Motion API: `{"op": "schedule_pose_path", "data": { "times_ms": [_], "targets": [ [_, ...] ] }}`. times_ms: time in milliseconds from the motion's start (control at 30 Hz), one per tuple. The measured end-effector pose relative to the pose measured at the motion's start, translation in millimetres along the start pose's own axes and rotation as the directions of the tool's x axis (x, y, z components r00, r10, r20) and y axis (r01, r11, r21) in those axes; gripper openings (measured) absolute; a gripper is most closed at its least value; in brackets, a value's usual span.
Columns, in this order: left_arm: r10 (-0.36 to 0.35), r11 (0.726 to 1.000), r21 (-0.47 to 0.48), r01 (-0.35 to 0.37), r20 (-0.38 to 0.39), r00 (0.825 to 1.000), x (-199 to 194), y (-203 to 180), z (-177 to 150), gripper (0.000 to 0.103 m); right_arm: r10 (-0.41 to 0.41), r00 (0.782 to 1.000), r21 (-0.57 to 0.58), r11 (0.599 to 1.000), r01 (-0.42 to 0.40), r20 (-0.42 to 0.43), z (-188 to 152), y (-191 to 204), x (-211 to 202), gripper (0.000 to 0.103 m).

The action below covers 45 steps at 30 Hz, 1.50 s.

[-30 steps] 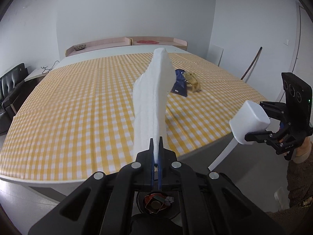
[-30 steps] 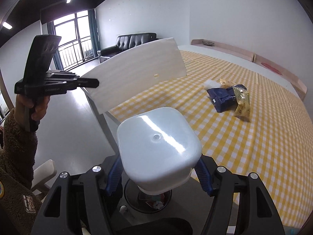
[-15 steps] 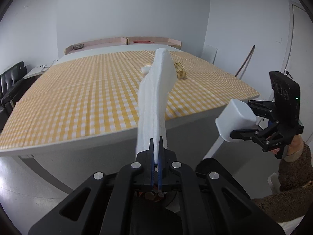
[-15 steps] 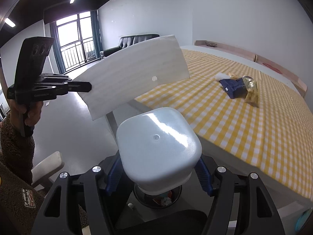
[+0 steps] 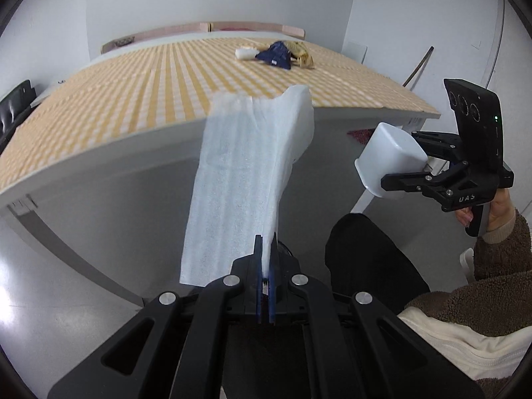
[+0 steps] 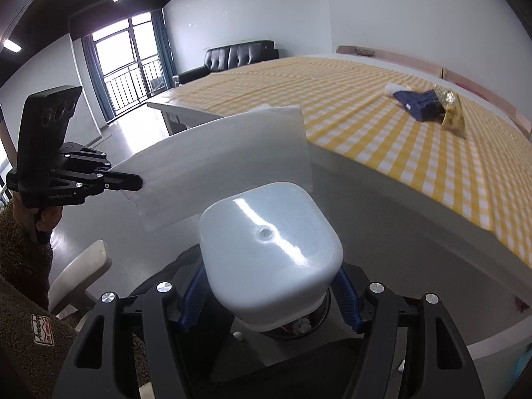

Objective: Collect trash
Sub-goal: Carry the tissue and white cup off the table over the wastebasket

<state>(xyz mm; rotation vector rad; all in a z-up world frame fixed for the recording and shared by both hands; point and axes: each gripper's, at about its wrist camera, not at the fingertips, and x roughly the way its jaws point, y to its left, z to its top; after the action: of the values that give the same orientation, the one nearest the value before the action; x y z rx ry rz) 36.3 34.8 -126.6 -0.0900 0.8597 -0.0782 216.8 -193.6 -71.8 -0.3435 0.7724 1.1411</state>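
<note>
My left gripper is shut on a white foam sheet, held in the air below the table edge; the sheet also shows in the right wrist view. My right gripper is shut on a white plastic tub, bottom facing the camera; the tub shows in the left wrist view to the right of the sheet. A trash bin with scraps peeks out under the tub. On the table lie a blue wrapper, a yellow wrapper and a white piece.
The yellow-checked table sits ahead and above both grippers. A black sofa and a balcony door stand beyond it. A white chair seat is low on the left. The person's dark leg is below.
Both grippers have dropped below the table edge and pulled back from it. The foam sheet has turned so its broad face shows. The trash on the table now looks farther off.
</note>
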Motion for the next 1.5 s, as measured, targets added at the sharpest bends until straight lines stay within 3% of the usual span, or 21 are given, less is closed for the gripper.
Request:
{"op": "schedule_pose_path", "data": {
  "times_ms": [433,700,1067,1500],
  "targets": [
    [-0.092,0.996,-0.031,0.089,-0.088,0.992,32.0,-7.4,-22.3,0.003,0.013,0.996,0.026,1.0,-0.01,-0.09,-25.4,0.8,41.5,0.068],
    [-0.096,0.994,-0.059,0.089,-0.141,0.985,60.1,-1.1,-23.6,0.003,0.022,0.992,0.047,0.999,-0.016,-0.121,-33.5,-3.0,62.0,0.068],
    [-0.137,0.985,-0.135,0.106,-0.253,0.958,128.4,13.5,-19.4,0.003,0.014,0.982,0.05,0.999,-0.005,-0.187,-43.4,-9.3,92.7,0.068],
    [-0.113,0.987,-0.152,0.059,-0.374,0.92,204.6,23.1,-14.7,0.003,-0.019,0.953,0.037,0.999,0.032,-0.301,-62.1,-18.9,151.7,0.068]
  ]
}}
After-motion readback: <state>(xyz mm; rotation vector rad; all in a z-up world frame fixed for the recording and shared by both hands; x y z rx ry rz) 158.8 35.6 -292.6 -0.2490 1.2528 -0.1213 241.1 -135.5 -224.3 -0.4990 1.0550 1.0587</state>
